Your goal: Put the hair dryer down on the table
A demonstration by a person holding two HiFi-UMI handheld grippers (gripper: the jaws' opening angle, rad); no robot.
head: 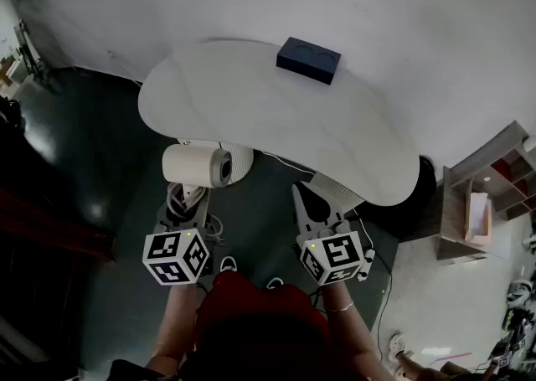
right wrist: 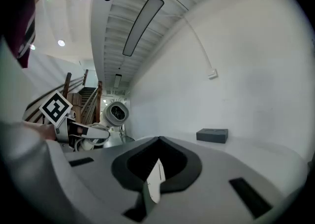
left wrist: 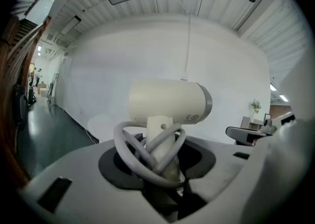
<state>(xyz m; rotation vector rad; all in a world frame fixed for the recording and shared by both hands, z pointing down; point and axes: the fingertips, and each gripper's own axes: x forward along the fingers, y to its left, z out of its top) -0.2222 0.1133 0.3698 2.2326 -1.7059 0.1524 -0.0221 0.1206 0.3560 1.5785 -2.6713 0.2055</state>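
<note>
The cream hair dryer (head: 198, 165) hangs in the air just in front of the white table's (head: 276, 111) near left edge, barrel level and nozzle toward the right. My left gripper (head: 188, 195) is shut on its handle from below. In the left gripper view the hair dryer (left wrist: 170, 102) stands upright between the jaws, with its grey cord (left wrist: 133, 151) looped around the handle. My right gripper (head: 311, 197) is beside it, shut and holding nothing, its tip near the table's front edge. From the right gripper view the hair dryer (right wrist: 116, 113) shows at the left.
A dark blue box (head: 308, 59) lies at the table's far edge, also seen as the box (right wrist: 212, 135) in the right gripper view. A wooden shelf unit (head: 486, 195) stands at the right. A white wall runs behind the table, and the floor below is dark.
</note>
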